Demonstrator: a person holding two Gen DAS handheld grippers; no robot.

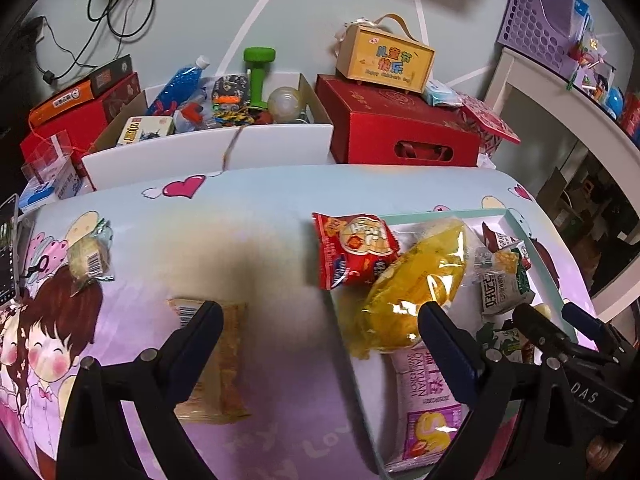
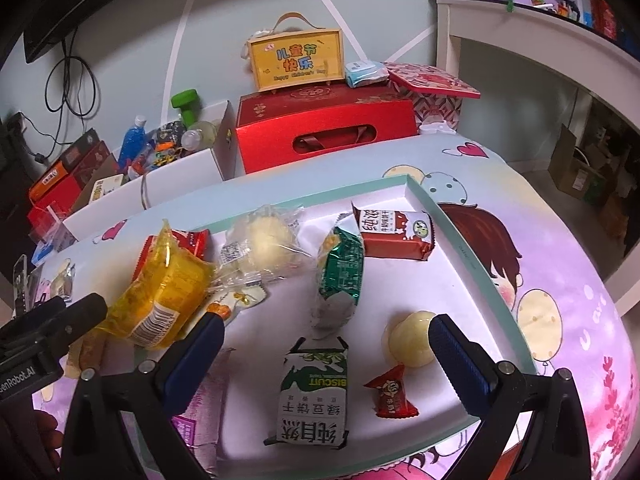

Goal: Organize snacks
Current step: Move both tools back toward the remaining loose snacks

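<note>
We judged the tan wafer pack next for the tray. It lay on the tabletop under our left tongs, long axis running away from us; closing across its width seemed best. Both left and right tongs were spread, pinching nothing.

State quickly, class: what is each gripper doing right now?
Left gripper: open, holding nothing, above the tan packet.
Right gripper: open, holding nothing, over the tray.

cartoon-print table carries a teal tray, tan packet and small wrapped snack
</note>
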